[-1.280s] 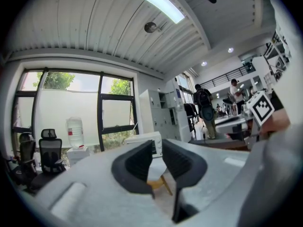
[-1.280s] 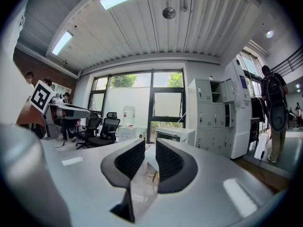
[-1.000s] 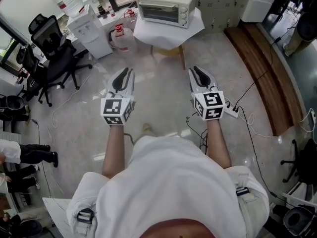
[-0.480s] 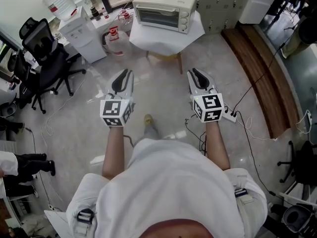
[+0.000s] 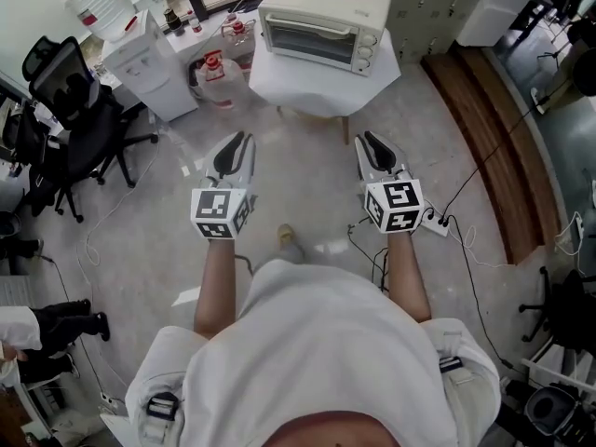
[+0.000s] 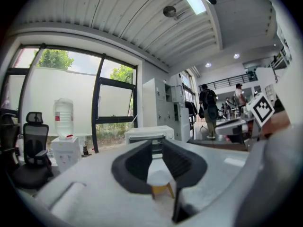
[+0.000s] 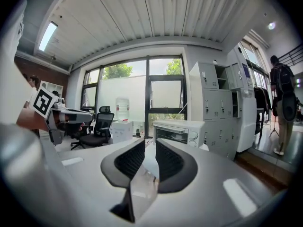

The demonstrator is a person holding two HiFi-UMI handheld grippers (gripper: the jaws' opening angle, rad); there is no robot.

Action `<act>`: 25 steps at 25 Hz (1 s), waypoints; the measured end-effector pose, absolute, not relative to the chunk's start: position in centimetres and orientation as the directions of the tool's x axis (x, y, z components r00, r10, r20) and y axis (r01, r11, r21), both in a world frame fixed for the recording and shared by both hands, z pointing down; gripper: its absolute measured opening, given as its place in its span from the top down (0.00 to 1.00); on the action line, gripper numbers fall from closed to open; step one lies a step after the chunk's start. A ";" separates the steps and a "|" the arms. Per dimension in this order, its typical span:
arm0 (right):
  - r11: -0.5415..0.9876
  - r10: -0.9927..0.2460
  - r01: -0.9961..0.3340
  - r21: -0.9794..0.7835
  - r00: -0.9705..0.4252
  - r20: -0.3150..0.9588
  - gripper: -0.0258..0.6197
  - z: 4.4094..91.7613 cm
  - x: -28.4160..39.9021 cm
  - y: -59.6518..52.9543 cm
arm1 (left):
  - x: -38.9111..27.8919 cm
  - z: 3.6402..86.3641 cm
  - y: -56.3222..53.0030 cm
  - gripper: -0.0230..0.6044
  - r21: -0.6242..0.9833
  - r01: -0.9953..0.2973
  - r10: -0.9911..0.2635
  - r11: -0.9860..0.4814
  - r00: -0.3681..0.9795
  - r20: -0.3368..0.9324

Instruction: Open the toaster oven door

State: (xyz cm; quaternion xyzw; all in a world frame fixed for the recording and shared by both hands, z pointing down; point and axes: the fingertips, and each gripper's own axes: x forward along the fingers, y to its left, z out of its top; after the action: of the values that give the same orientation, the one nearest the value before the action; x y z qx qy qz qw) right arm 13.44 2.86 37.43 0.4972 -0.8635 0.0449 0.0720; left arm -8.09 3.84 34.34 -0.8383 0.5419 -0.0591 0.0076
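My left gripper (image 5: 239,140) and right gripper (image 5: 369,142) are slightly spread and empty. The toaster oven (image 5: 321,21), door shut, sits far ahead on a white-draped table (image 5: 312,89). A water dispenser (image 5: 140,56) stands far left and a power strip (image 5: 436,221) lies near right.

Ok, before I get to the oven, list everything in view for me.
toaster oven: one, cream, door shut, on the table ahead
table: one, white cloth, top centre
water dispenser: one, white, bottle on top, left of the table
water jug: one, clear with red top, on the floor between dispenser and table
office chair: one, black, far left
power strip: one, white, on the floor at right
wooden platform: one, brown, right side
left hand-held gripper: one, white and black, jaws apart, empty
right hand-held gripper: one, same colours, jaws apart, empty
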 end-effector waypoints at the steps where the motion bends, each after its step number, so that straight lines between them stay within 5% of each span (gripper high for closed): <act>1: 0.499 -0.854 -0.867 -0.012 -0.494 0.166 0.87 37.1 12.7 1.7 | -8.8 34.1 2.6 0.86 -0.075 -0.906 -0.908 -0.417 0.410 0.090; 12: 0.446 -0.882 -0.895 0.014 -0.437 0.178 0.87 36.7 6.1 -7.1 | -15.7 33.5 -7.4 0.86 -0.053 -0.884 -0.885 -0.464 0.460 0.076; 25: 0.389 -0.903 -0.920 0.039 -0.373 0.211 0.87 37.0 6.1 -11.6 | -15.4 34.4 -13.3 0.86 -0.035 -0.840 -0.839 -0.541 0.537 0.085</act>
State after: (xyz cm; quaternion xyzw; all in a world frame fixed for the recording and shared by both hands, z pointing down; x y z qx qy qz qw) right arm 6.09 -11.61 37.04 0.5509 -0.8276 0.0427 0.0992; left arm -15.40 -13.28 34.39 -0.8767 0.4788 -0.0454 -0.0051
